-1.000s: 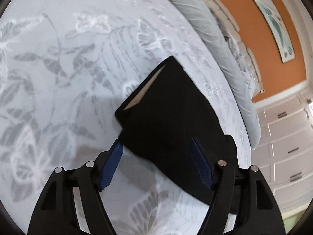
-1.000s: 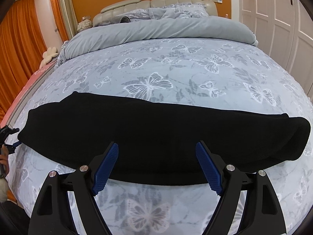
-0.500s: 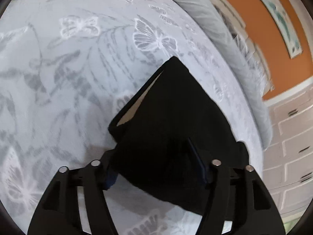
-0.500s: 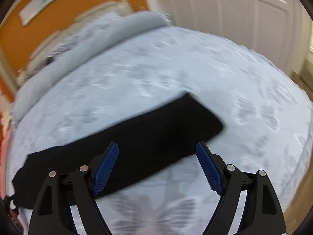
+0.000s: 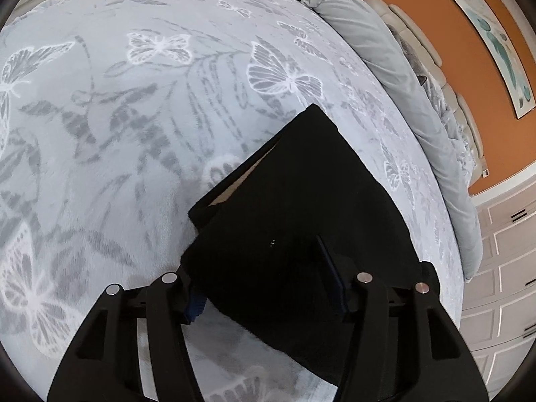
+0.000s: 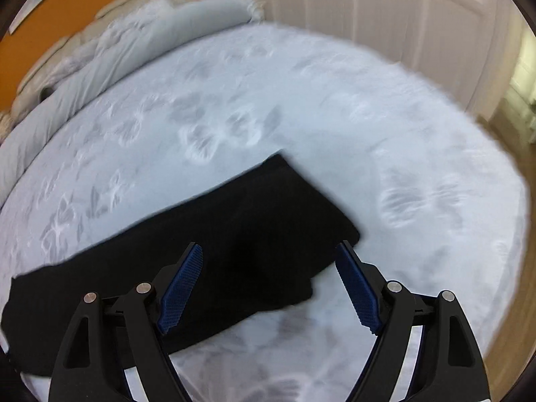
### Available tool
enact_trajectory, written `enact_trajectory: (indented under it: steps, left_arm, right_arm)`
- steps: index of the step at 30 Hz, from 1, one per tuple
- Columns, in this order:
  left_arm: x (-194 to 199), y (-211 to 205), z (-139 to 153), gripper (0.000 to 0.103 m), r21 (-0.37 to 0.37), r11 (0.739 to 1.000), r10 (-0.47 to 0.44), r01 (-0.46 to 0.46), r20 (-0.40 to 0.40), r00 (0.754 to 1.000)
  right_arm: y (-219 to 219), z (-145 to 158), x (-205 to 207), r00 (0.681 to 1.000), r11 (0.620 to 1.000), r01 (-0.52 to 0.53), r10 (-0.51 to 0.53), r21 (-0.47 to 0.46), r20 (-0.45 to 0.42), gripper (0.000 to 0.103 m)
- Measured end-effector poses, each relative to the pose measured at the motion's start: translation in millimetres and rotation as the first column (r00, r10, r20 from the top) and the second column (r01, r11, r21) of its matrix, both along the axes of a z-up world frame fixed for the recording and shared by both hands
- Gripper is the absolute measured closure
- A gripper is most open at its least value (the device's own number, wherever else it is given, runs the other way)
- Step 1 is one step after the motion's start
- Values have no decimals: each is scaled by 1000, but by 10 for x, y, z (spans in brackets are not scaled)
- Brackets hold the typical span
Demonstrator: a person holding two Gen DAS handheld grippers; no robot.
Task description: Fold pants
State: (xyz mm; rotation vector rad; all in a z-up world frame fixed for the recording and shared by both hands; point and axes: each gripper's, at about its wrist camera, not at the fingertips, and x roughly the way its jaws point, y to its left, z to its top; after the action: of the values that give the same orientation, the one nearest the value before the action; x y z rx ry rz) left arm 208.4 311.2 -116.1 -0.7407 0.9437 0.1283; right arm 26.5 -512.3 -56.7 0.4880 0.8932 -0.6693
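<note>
Black pants (image 5: 301,184) lie folded lengthwise in a long strip on the butterfly-print bedspread (image 5: 134,117). My left gripper (image 5: 258,258) sits low over the waist end, where a pale lining shows. Its jaws are closing with the cloth between them: the left finger is partly hidden under the pants' edge and the right pad (image 5: 330,274) lies on top. In the blurred right wrist view the pants (image 6: 234,221) run from lower left to the leg end at centre. My right gripper (image 6: 269,248) hangs open over that end, holding nothing.
A rolled grey duvet (image 5: 385,67) and pillows lie at the head of the bed, against an orange wall with a picture (image 5: 495,40). White cupboard doors (image 6: 385,10) stand past the bedspread (image 6: 335,117). A wooden floor (image 6: 516,301) shows beyond the bed's edge.
The left gripper tipped down onto the waist end and its jaws narrowed around the cloth. The right gripper swung along the pants from their middle to the leg end, rolling as it went.
</note>
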Motion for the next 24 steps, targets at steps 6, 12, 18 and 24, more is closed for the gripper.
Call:
enact_trajectory:
  steps: [6, 12, 18, 24]
  left_arm:
    - [12, -20, -6, 46, 31, 999, -18, 18, 6, 1000]
    - [27, 4, -2, 38, -6, 1000, -7, 7, 11, 1000]
    - [24, 62, -21, 38, -45, 999, -17, 17, 15, 1000]
    - [5, 82, -37, 38, -56, 998, -24, 26, 32, 999]
  right_arm:
    - [150, -5, -209, 991, 978, -94, 75, 186, 110, 23]
    - [-136, -432, 322, 992, 958, -93, 67, 272, 106, 93]
    - [-28, 551, -6, 875, 970, -229, 167, 85, 454, 95]
    - [-448, -657, 32, 983, 942, -122, 71, 314, 171, 95]
